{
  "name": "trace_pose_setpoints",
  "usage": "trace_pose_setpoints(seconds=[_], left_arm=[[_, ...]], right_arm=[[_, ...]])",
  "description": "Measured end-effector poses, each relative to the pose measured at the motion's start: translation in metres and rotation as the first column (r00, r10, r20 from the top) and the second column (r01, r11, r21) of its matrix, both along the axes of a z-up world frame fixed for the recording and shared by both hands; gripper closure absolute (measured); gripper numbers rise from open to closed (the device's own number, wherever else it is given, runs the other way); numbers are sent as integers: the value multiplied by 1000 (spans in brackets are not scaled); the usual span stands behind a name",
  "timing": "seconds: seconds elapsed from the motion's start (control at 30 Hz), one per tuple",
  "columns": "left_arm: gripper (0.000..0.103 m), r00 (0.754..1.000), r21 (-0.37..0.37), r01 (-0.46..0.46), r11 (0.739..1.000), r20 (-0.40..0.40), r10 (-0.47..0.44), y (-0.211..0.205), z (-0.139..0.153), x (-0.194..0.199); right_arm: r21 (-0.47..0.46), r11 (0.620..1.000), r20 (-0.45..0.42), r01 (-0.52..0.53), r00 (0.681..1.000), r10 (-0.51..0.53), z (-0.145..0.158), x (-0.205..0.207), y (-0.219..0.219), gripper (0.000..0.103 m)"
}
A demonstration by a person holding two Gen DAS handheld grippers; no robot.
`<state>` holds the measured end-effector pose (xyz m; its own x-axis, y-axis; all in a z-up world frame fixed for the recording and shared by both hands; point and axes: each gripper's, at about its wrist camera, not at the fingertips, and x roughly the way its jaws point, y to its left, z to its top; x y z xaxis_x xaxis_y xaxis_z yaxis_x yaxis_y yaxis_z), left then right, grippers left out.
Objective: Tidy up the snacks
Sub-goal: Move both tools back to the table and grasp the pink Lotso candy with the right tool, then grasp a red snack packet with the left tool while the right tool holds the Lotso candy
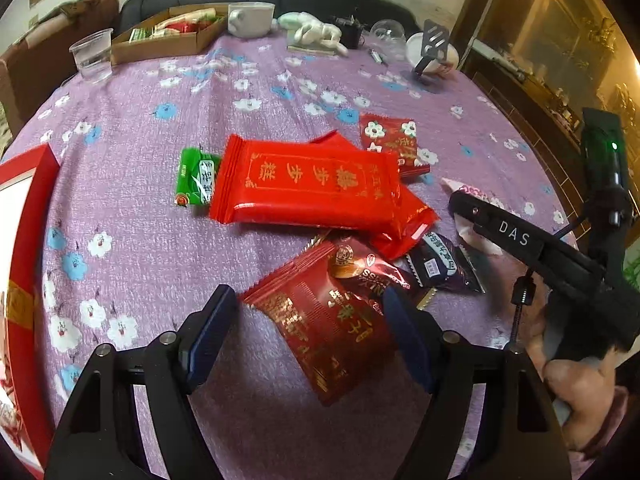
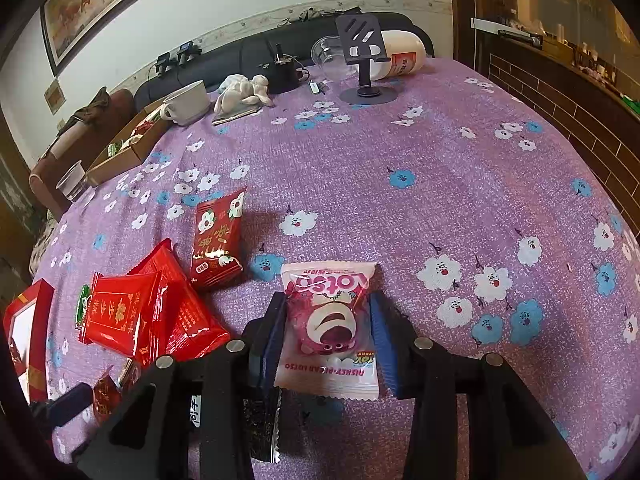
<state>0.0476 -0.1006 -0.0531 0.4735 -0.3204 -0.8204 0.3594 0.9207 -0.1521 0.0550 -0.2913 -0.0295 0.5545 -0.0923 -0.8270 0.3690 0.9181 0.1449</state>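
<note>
Snacks are barely sorted yet: the right tool [image 2: 326,336] is closed on the pink Lotso packet [image 2: 329,326], the left tool [image 1: 308,334] stands open around a dark red packet [image 1: 324,320], and the other packets [image 1: 308,184] lie heaped on the tabletop [image 1: 132,200] beside the red box [image 1: 30,216].

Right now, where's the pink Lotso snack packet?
In the right wrist view, the pink Lotso packet lies on the purple tablecloth between the right gripper fingers, right of the red packets.
</note>
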Motion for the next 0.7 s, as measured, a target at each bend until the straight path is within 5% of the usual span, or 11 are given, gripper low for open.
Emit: trace_pose_setpoints(seconds=[0.23, 0.5, 0.7], left_arm=[[38, 995, 104, 90, 991, 24, -93, 13, -2, -7], [39, 979, 175, 202, 964, -7, -204, 33, -1, -12], [35, 985, 205, 171, 964, -26, -170, 51, -1, -9]], right_arm=[[-6, 1000, 1, -5, 1000, 5, 0, 0, 1, 59], [-28, 999, 1, -17, 1000, 17, 0, 0, 3, 58], [-29, 999, 0, -18, 1000, 18, 0, 0, 3, 58]])
